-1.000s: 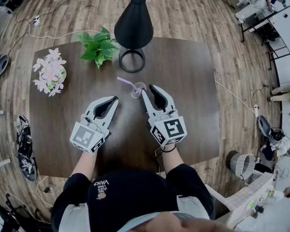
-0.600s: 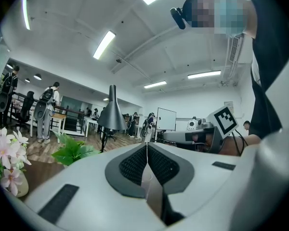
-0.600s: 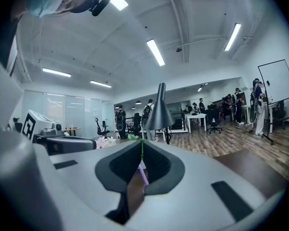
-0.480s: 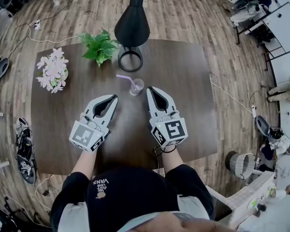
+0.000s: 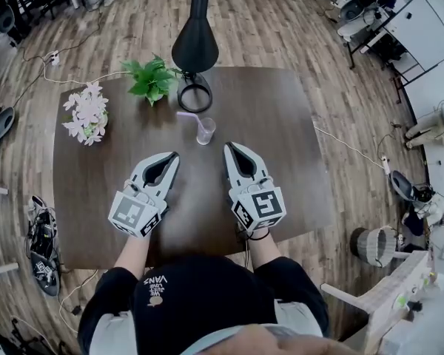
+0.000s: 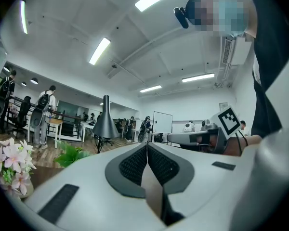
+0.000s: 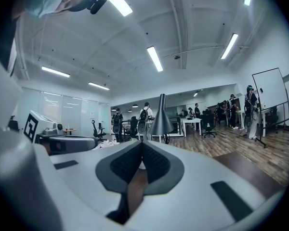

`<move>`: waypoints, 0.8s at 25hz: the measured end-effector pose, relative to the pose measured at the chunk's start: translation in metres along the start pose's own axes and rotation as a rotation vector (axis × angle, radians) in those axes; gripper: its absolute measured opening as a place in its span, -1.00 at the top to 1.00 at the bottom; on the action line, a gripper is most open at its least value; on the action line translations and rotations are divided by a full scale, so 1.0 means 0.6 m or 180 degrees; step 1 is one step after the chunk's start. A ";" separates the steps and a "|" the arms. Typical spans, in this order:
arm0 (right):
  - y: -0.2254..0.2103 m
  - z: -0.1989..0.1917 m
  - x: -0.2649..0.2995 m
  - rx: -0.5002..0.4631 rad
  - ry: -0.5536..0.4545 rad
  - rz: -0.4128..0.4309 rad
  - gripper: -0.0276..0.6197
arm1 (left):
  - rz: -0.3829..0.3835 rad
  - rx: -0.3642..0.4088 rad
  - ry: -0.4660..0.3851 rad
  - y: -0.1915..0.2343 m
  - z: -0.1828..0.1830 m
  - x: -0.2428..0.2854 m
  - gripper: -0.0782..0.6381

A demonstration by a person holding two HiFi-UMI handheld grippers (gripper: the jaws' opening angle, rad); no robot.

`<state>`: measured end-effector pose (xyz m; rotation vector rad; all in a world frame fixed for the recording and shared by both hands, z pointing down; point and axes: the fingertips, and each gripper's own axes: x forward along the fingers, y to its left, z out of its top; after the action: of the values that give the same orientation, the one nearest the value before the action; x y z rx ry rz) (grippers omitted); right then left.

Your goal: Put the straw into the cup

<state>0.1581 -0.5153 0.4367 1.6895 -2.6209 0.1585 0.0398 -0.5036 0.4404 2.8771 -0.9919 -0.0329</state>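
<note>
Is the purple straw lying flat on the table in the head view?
No, the purple straw stands tilted inside the clear cup, with its upper end leaning toward the left of the picture.

The left claw [image 5: 173,156] points level and forward, jaws pressed together with nothing between them; the right claw [image 5: 229,149] is held beside it, well apart, also level, its jaws just closed tip to tip and empty; the left forearm [image 5: 132,251] and right forearm [image 5: 260,247] reach out bare from black sleeves [image 5: 107,291].
</note>
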 end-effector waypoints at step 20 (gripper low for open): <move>0.127 0.002 -0.155 -0.0085 0.0023 -0.0249 0.86 | -0.0266 0.0009 -0.0114 -0.094 0.025 -0.129 0.73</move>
<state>0.1275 -0.4002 0.4231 1.7757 -2.5352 0.1272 0.0129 -0.4132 0.4188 2.9289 -0.8775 -0.0899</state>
